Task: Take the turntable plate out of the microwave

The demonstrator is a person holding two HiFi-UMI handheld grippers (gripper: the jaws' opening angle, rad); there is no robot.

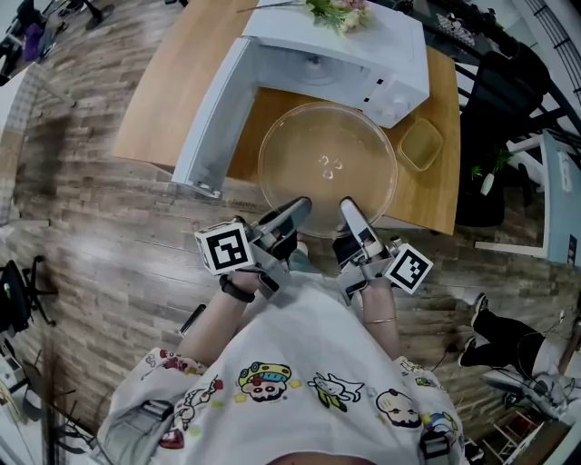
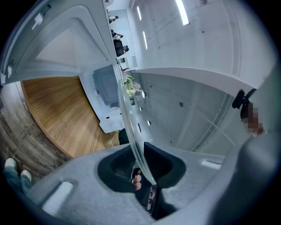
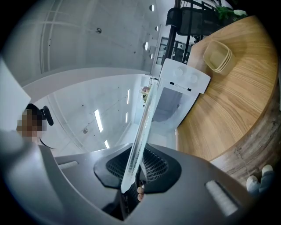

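1. The wooden table (image 1: 182, 82) stretches ahead of both claws, and its near edge lies just beyond their tips.
2. The microwave (image 1: 363, 54) stands on it, farther out than the claws. Its door (image 1: 213, 118) swings open toward the left gripper's outer side, and flowers (image 1: 338, 11) sit on top.
3. The turntable plate (image 1: 327, 168), clear glass, reaches forward from the two claws. It looks clear of the oven cavity and is carried roughly level over the table in front of it.
4. The left gripper (image 1: 290, 213) and the right gripper (image 1: 352, 213) sit side by side on the plate's near rim. Each has its jaws nearly together, pinching only the thickness of the glass.
5. A small beige tub (image 1: 420, 143) rests on the table, ahead and outward of the right gripper.
6. Judged step: the plate is out and in transport. The next move calls for a bare stretch of table and both claws lowering evenly, since glass held by one edge could tip or slip.
7. The head view alone shows the plate's full round outline and how close together the two grips are. The gripper views alone show the rim edge-on, seated between the ribbed pads.
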